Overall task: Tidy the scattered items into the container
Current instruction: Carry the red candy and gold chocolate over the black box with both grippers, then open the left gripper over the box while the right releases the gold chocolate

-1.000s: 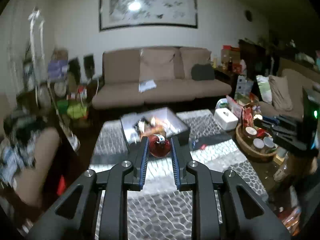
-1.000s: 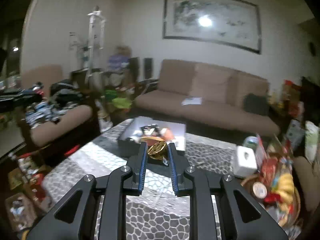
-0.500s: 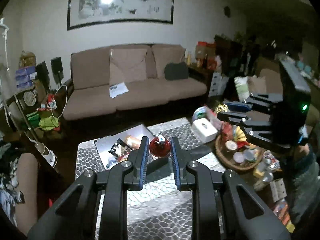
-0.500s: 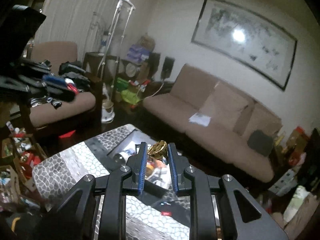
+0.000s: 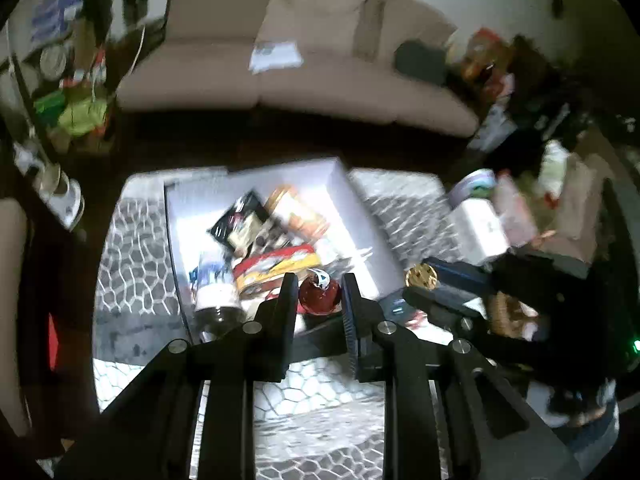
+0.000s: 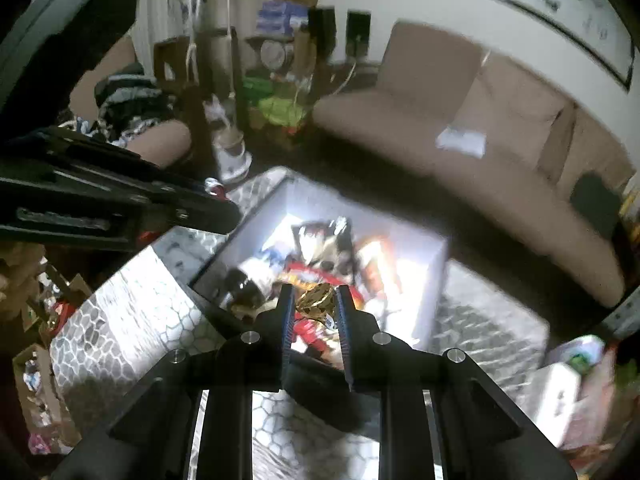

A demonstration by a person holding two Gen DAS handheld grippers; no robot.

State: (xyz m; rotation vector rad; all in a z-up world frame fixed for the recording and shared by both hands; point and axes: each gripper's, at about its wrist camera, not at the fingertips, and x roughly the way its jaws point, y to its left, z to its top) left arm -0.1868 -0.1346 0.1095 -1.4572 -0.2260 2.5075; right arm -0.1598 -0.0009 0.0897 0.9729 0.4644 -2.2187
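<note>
The left gripper (image 5: 319, 294) gripped a red foil-wrapped ball (image 5: 319, 298) between its fingers; the right gripper (image 6: 314, 305) gripped a gold foil-wrapped ball (image 6: 316, 299). Both pointed steeply down over the near edge of the white box (image 5: 340, 184) on the patterned surface (image 5: 132, 256), presumably for release. Inside lay snack packets (image 5: 276, 266) and a bottle (image 5: 214, 292)

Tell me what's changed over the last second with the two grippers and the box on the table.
Both grippers swung in and tipped down over the white box. The left gripper now holds its red ball above the box's near edge; the right gripper holds its gold-wrapped sweet over the contents. Unchanged: both grips stayed shut, nothing released, and the box still sits on the patterned table.
</note>
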